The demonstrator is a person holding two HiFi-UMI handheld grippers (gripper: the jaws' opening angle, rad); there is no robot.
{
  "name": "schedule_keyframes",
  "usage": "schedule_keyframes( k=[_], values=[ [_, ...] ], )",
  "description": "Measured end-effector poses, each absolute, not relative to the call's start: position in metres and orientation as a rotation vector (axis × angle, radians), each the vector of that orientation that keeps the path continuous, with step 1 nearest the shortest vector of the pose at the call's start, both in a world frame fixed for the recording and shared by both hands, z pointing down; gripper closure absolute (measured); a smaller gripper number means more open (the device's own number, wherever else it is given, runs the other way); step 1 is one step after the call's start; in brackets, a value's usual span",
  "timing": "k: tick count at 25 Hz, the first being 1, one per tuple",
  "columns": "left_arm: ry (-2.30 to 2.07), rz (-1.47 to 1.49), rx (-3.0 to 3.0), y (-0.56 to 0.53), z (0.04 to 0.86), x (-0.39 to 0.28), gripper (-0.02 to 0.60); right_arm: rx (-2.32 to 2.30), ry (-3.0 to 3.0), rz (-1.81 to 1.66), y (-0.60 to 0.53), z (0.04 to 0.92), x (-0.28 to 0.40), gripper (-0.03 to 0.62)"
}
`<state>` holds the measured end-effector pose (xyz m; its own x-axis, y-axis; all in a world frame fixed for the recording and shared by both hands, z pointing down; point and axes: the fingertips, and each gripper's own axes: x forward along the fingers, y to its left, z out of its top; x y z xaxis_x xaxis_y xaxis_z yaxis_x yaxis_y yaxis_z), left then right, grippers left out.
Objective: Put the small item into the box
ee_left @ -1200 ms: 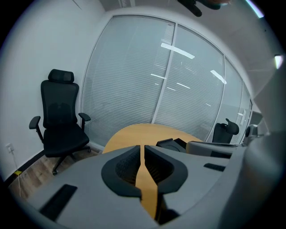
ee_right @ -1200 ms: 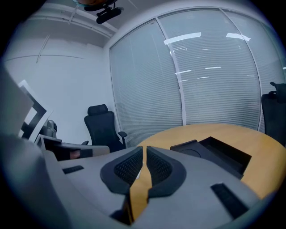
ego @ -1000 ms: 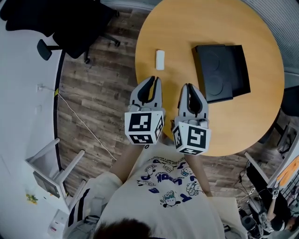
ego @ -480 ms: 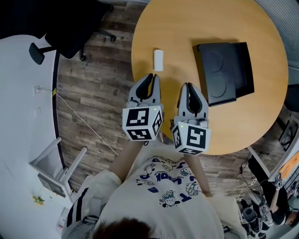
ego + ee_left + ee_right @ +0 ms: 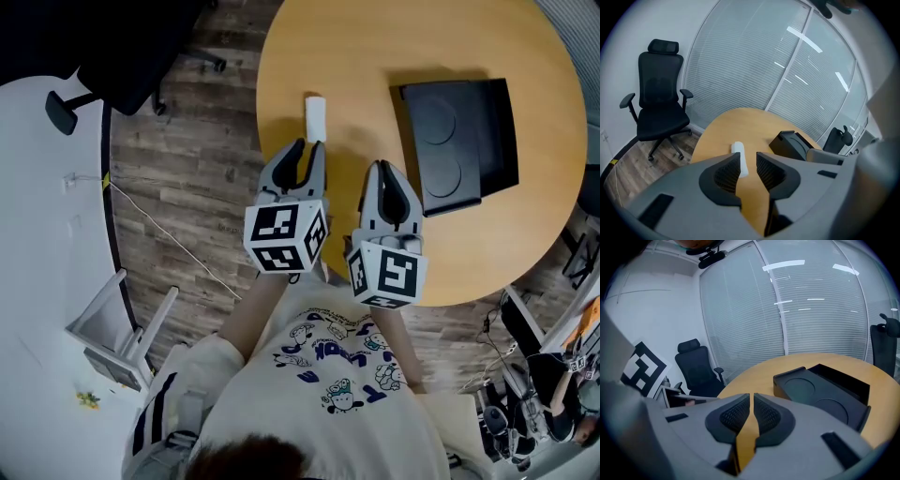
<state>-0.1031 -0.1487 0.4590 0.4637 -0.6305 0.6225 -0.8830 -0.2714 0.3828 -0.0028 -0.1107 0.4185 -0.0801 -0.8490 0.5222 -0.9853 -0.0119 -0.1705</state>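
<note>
A small white oblong item (image 5: 315,116) lies near the left edge of the round wooden table (image 5: 375,47). My left gripper (image 5: 302,150) hovers just short of it, and its jaws are opening with nothing between them. In the left gripper view the item (image 5: 739,154) shows just beyond the parted gripper (image 5: 747,159). A black box (image 5: 459,141) with two round recesses sits on the right of the table, seen again as the box (image 5: 820,397) in the right gripper view. My right gripper (image 5: 382,172) is shut and empty above the table's near part, its jaws nearly touching (image 5: 752,401).
A black office chair (image 5: 661,108) stands on the wooden floor left of the table, also in the head view (image 5: 112,56). A white desk (image 5: 47,234) and a white stool (image 5: 117,328) are at the far left. Glass walls with blinds stand behind the table.
The left gripper's jaws have parted from shut. It now sits closer to the white item. The right gripper has held its place.
</note>
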Motion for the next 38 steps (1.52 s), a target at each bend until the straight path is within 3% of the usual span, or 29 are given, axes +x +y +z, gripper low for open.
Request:
schedule_keyframes(
  k=[16, 38],
  values=[
    [-1.168, 0.554, 1.929, -0.157, 0.504, -0.101, 0.425, 1.952, -1.903, 0.823, -0.112, 0.446, 0.003, 0.549],
    [-1.098, 0.628, 1.889, -0.152, 0.525, -0.093, 0.44, 1.999, -1.837, 0.861, -0.106, 0.455, 0.01, 0.549]
  ],
)
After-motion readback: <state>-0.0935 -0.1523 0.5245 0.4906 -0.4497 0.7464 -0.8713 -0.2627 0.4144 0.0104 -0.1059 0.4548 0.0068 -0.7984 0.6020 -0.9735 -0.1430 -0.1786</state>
